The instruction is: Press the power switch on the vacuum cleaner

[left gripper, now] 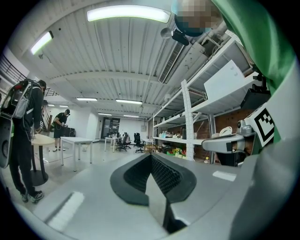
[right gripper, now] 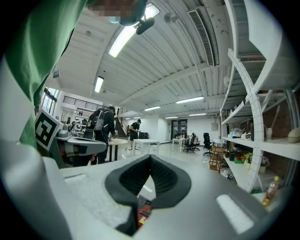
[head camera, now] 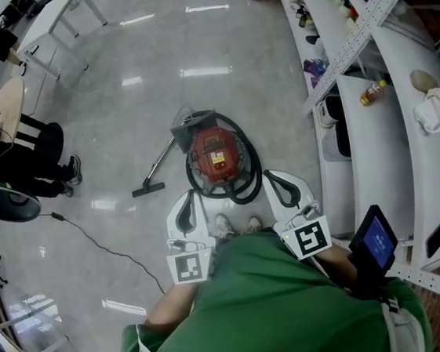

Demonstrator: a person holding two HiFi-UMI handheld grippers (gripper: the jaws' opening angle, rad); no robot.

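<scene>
The red vacuum cleaner stands on the grey floor right in front of the person's shoes, with its black hose looped round it. Its wand and floor nozzle lie off to the left. My left gripper and right gripper are held close to the body, one on each side and above the vacuum, touching nothing. The left gripper is shut with its tips meeting on nothing. My right gripper is also shut and empty; a sliver of the red vacuum shows below its pads.
White shelving runs along the right, carrying a bottle and a coiled white cable. A person in black is at the left by a black cable on the floor. A small screen hangs at the right hip.
</scene>
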